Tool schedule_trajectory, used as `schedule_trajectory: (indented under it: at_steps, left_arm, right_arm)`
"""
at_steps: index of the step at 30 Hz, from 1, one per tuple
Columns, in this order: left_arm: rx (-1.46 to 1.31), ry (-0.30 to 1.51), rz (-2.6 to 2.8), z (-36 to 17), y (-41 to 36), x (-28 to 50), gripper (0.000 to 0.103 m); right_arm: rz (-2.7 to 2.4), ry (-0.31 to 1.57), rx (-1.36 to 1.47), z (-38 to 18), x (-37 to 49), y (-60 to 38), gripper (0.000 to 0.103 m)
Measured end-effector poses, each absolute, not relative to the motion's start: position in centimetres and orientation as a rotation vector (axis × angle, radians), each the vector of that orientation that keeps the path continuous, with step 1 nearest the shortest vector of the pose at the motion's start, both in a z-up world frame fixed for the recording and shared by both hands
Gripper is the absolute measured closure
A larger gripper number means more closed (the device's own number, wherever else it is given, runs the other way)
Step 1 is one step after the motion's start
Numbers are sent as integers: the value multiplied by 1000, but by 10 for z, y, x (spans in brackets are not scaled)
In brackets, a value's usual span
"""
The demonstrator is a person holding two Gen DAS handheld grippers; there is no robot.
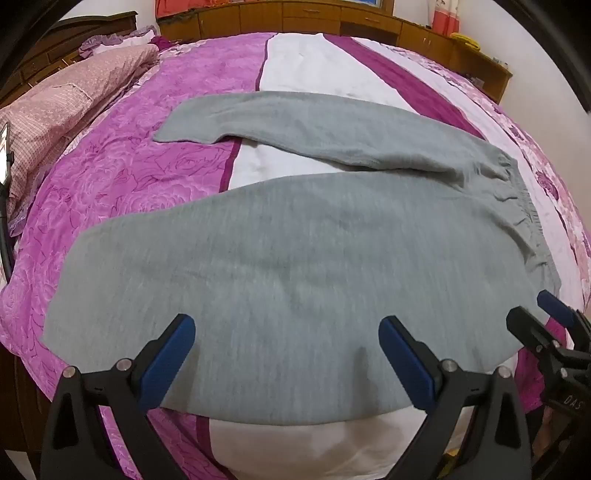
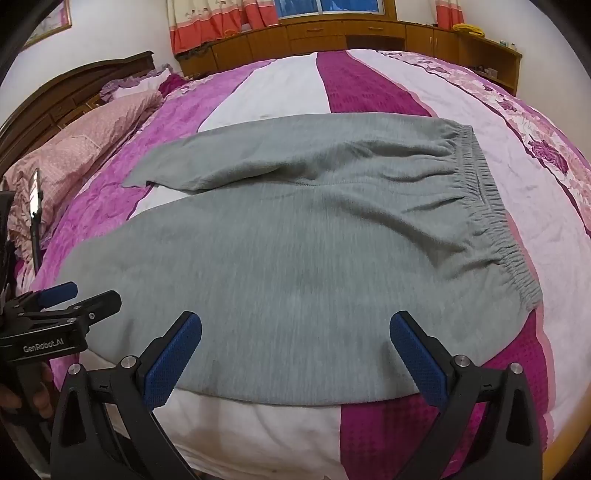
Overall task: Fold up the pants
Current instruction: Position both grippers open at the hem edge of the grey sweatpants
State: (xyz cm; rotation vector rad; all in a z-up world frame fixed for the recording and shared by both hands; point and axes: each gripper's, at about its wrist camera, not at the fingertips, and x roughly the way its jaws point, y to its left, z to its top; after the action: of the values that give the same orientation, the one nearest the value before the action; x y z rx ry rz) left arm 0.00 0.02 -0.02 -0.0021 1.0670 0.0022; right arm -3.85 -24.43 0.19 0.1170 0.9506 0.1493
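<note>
A bed (image 2: 369,88) with a purple, white and maroon striped cover fills the room's middle; a dark headboard (image 2: 74,85) and pink pillows (image 2: 74,151) are at its left end, wooden cabinets (image 2: 332,37) and orange curtains (image 2: 207,26) along the far wall. Grey pants (image 2: 295,240) lie flat near the bed's front edge, waistband (image 2: 491,206) toward the right, legs spread leftward. The left gripper (image 1: 286,328) and right gripper (image 2: 295,325) hang over the near leg, jaws wide apart, holding nothing. "GenRobot.AI" is printed on the left gripper's body.
</note>
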Motion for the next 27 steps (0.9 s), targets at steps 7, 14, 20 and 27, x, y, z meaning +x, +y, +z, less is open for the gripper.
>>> schedule_trajectory:
  at_steps: [7,14,20,27]
  left_arm:
    - [-1,1059,1,0,4,0,2]
    - [-1,1056,0,0,4,1,2]
    - [10,1057,4,0,-2,-1,2]
    - [5,1060,-2,-1,-2,-2,2]
  right_arm:
    - [149,951,117,1,-38,-244,4]
    - [149,951,118,0,-38,-244,4]
    - [149,952,116,0,-38,-245,4]
    - [144,952,111,-2,-38,-245,4]
